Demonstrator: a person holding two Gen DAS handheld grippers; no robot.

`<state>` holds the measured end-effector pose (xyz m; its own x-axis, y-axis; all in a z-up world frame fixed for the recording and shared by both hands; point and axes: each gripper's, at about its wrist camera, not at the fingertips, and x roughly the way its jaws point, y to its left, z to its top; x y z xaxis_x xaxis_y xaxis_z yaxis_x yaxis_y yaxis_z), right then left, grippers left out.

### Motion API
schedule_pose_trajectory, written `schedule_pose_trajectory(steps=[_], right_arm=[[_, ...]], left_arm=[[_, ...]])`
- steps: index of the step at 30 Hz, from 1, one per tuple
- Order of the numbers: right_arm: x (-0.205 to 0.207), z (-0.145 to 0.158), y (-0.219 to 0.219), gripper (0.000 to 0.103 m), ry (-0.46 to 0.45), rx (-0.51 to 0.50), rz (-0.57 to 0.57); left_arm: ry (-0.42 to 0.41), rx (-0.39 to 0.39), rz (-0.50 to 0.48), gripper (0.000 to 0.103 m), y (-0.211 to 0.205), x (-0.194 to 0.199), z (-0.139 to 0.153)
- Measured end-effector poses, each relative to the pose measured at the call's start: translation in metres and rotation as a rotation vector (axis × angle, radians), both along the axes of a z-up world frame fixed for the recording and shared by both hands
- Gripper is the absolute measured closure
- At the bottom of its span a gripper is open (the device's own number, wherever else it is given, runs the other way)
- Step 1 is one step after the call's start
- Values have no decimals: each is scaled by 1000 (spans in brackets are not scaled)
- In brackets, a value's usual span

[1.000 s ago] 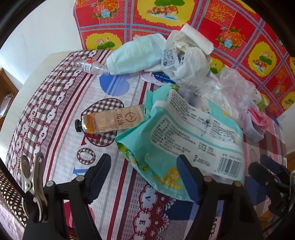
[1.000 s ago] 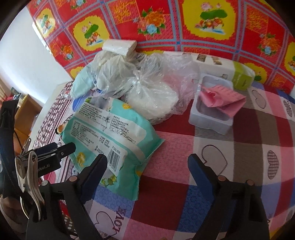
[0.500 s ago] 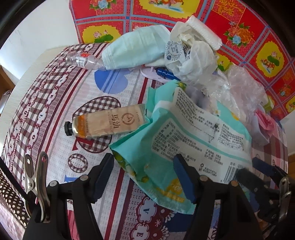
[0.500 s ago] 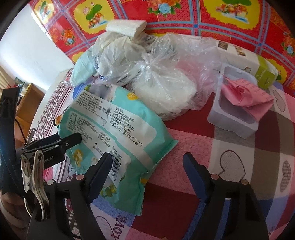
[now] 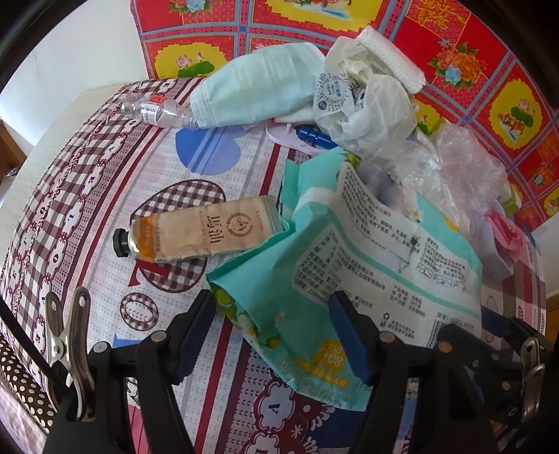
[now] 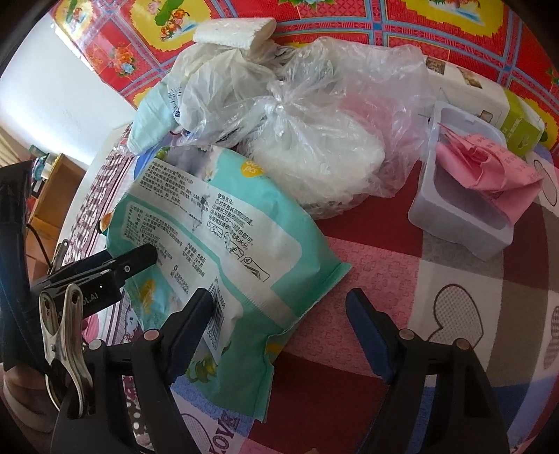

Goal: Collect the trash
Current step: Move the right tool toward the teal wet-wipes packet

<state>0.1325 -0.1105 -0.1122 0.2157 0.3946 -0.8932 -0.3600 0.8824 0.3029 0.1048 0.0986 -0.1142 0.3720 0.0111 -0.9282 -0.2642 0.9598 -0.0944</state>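
A teal and white wipes packet point(image 5: 367, 258) lies crumpled on the patterned tablecloth; it also shows in the right wrist view point(image 6: 223, 244). My left gripper point(image 5: 276, 335) is open, its fingers straddling the packet's near left corner. My right gripper point(image 6: 279, 331) is open, straddling the packet's near right corner. A beige tube point(image 5: 202, 234) with a black cap lies left of the packet. A tied clear plastic bag point(image 6: 314, 146), a white crumpled bag point(image 5: 370, 104) and a pale green face mask point(image 5: 255, 94) lie behind.
A small clear bottle point(image 5: 153, 110) lies at the far left by the table edge. A white plastic tray point(image 6: 457, 209) holding pink paper point(image 6: 489, 167) stands at right, a white and green carton point(image 6: 489, 101) behind it. A red floral cloth point(image 5: 314, 31) hangs behind.
Both grippers have moved forward and closer to the wipes packet, so that their open fingers now straddle its near corners. The packet itself has not moved.
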Motion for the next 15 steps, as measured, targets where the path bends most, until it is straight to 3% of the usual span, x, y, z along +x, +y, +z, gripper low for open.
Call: schedule_pose_trajectory(steps=[8,15], right_arm=[[0,0,2,22,-14,0,8],[-1,-1,5,22,-32,-18,35]], left_arm=[[4,-45,-21,31,-8,-1,0],[-4,-20,-32,31,-17,-1,-2]])
